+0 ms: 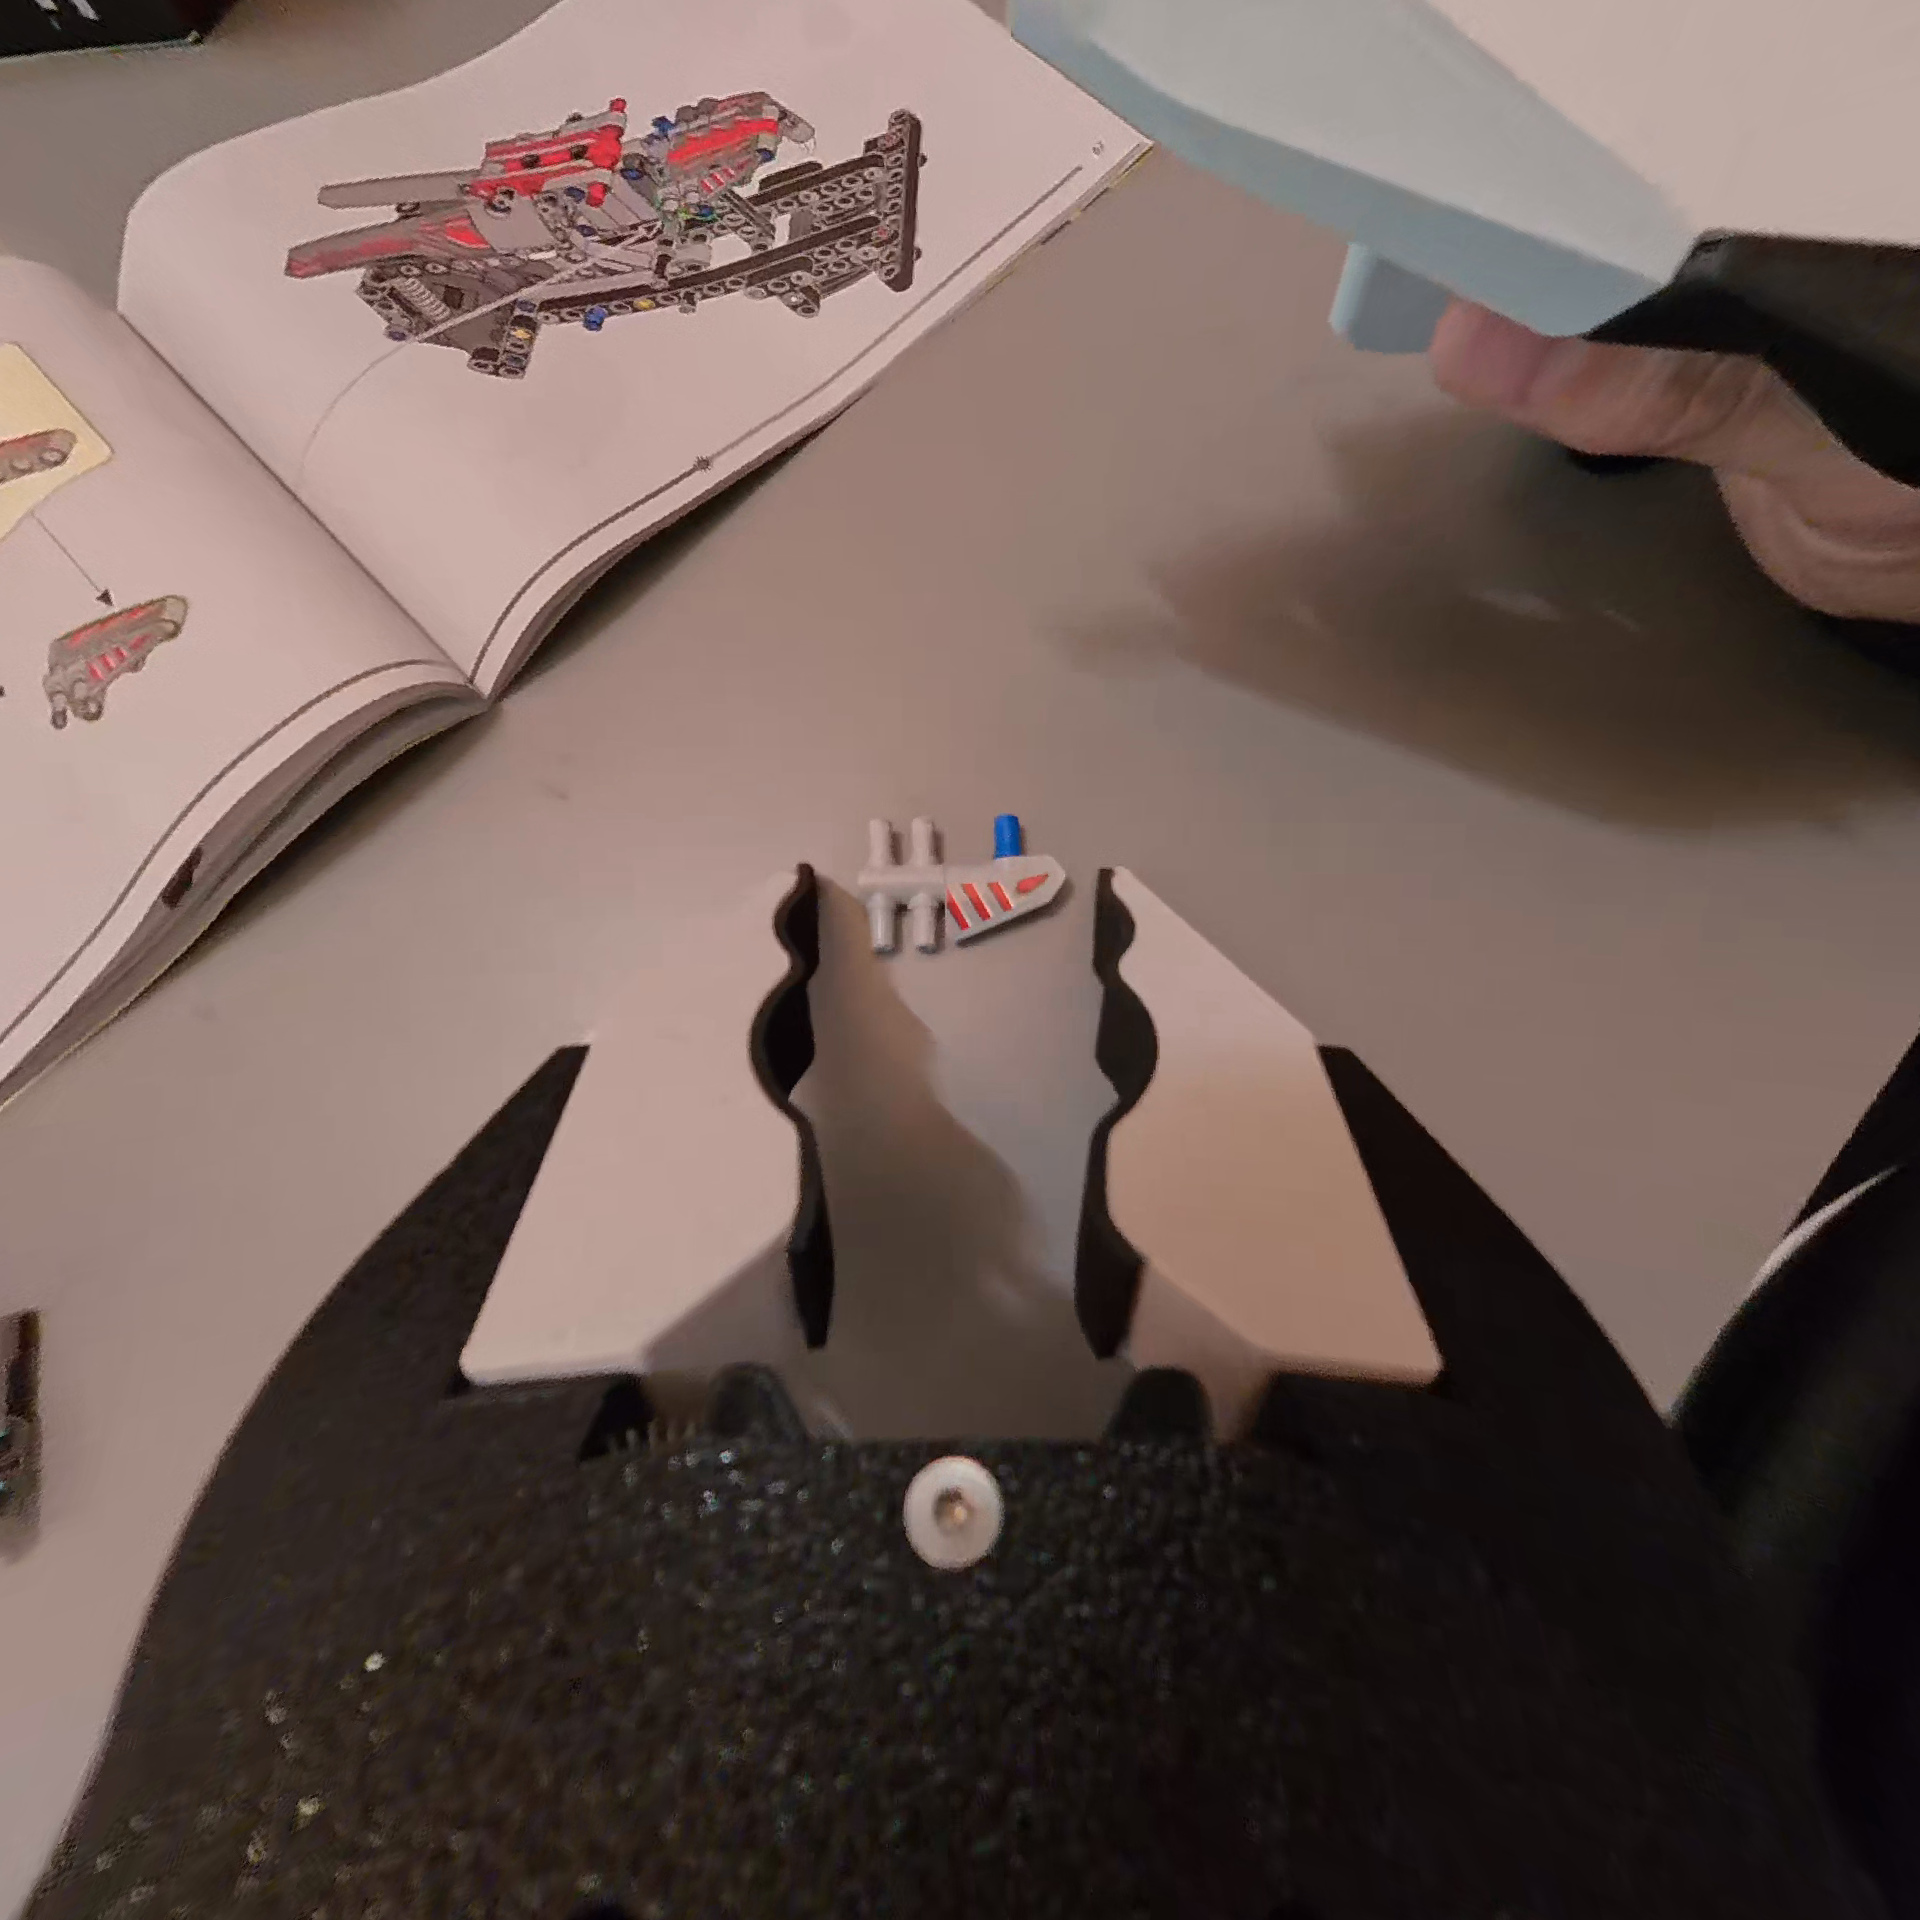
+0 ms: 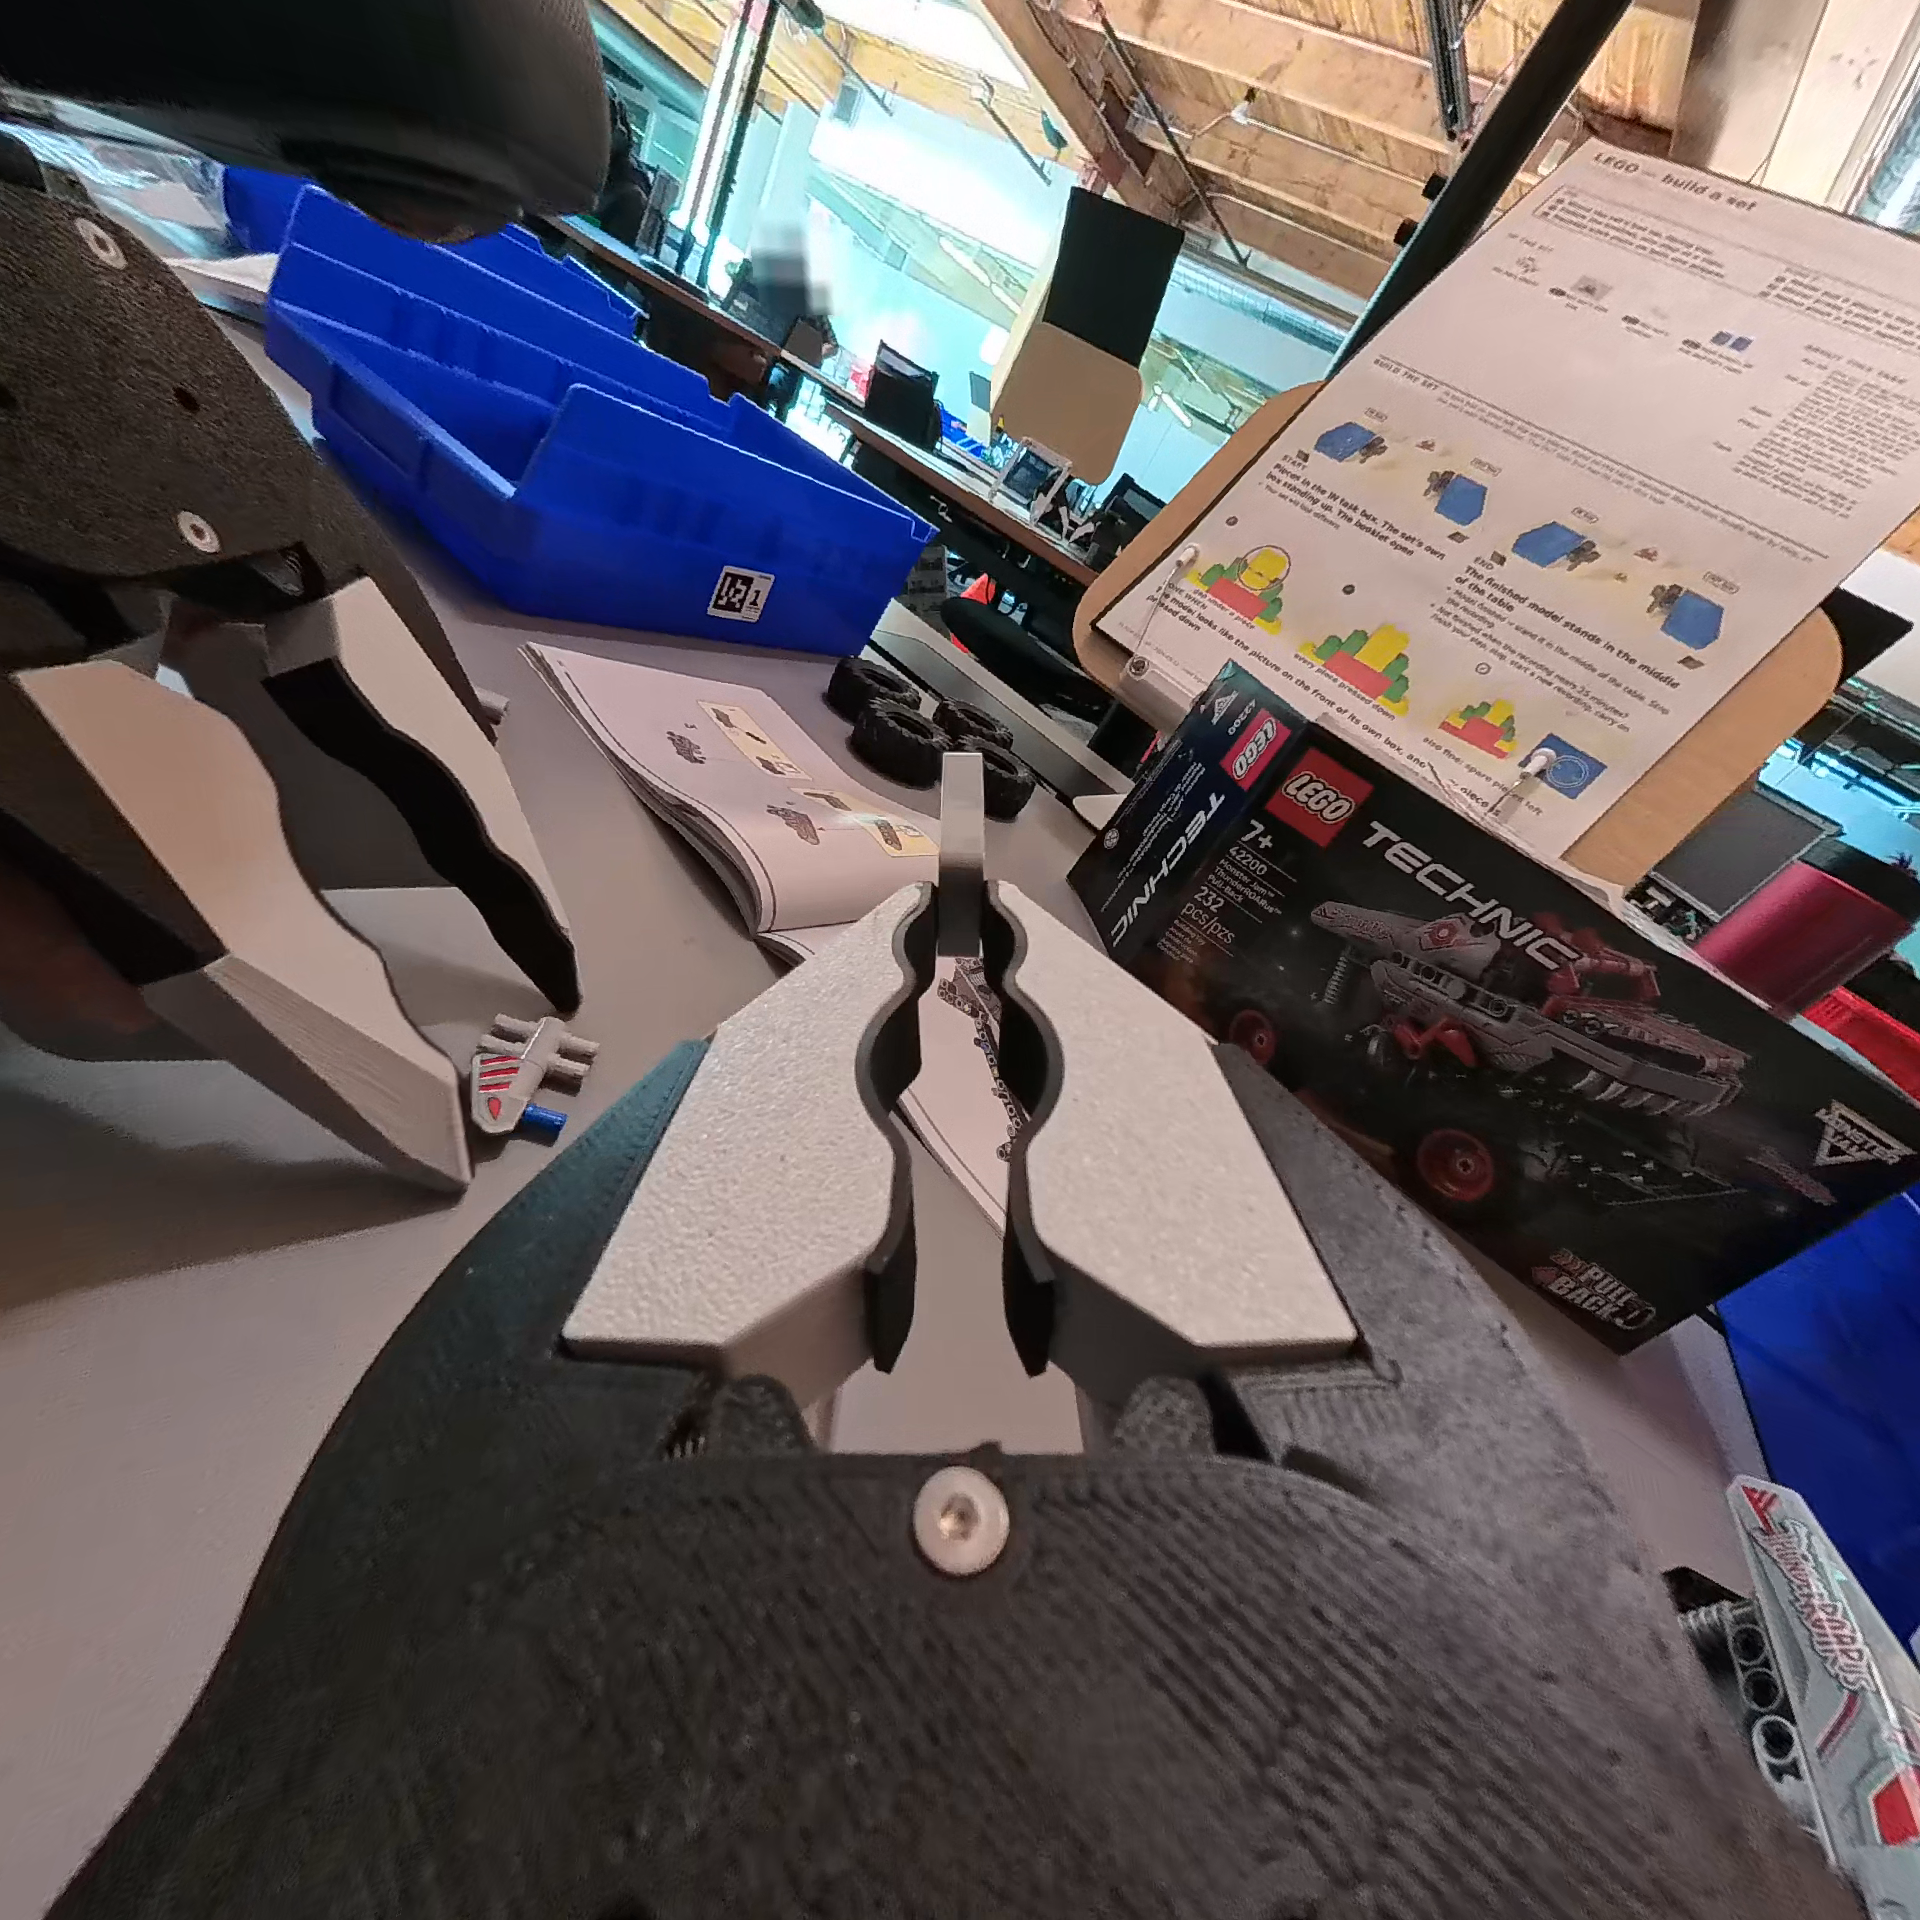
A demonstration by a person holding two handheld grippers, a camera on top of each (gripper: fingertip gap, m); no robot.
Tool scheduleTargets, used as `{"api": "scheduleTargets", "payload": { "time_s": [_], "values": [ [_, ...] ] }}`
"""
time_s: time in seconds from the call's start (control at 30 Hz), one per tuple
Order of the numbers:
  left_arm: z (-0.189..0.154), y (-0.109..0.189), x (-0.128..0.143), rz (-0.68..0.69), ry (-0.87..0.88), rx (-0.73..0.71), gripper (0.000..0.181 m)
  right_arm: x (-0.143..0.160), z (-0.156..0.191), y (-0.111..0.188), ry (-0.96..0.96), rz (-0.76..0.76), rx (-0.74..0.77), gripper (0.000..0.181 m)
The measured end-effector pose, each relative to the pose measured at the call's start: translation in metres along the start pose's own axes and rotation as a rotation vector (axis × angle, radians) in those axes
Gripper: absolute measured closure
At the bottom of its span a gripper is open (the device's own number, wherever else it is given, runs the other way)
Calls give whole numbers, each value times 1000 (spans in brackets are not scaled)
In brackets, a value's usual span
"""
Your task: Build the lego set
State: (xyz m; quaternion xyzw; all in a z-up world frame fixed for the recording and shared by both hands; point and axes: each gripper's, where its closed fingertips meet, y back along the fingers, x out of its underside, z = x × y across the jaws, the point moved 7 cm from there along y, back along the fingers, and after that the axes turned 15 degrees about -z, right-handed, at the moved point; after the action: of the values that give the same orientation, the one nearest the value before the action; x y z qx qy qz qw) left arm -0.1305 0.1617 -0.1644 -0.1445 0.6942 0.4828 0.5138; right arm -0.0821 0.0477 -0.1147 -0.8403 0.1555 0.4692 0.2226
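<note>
A small lego assembly (image 1: 961, 888) lies on the grey table: a light grey connector with two pins, a grey wedge panel with red stripes and a blue pin. My left gripper (image 1: 951, 920) is open and low over the table, its fingertips on either side of the assembly without touching it. The assembly (image 2: 525, 1075) and the open left gripper (image 2: 504, 1075) also show in the right wrist view. My right gripper (image 2: 963, 914) is shut on a thin light grey lego piece (image 2: 961, 831) that sticks up out of its fingertips, held above the table.
An open instruction booklet (image 1: 416, 416) lies at the far left. A blue bin (image 2: 582, 468), black tyres (image 2: 925, 727), the lego box (image 2: 1455, 1018) and a propped instruction sheet (image 2: 1558, 468) stand behind. A partly built model (image 2: 1818, 1704) lies at the lower right. A hand (image 1: 1662, 436) is at the upper right. Tip to tip, the grippers are about 12 centimetres apart.
</note>
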Motion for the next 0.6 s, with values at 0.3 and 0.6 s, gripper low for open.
{"api": "scheduleTargets", "payload": {
  "time_s": [0.3, 0.6],
  "values": [
    [-3, 3, -1, -46, -342, 252, 145, 0, 0, 0, 8, 0, 1, 175],
    [16, 4, -14, 2, -566, 389, 144, 1, 2, -1, 28, 13, -2, 175]
  ]
}}
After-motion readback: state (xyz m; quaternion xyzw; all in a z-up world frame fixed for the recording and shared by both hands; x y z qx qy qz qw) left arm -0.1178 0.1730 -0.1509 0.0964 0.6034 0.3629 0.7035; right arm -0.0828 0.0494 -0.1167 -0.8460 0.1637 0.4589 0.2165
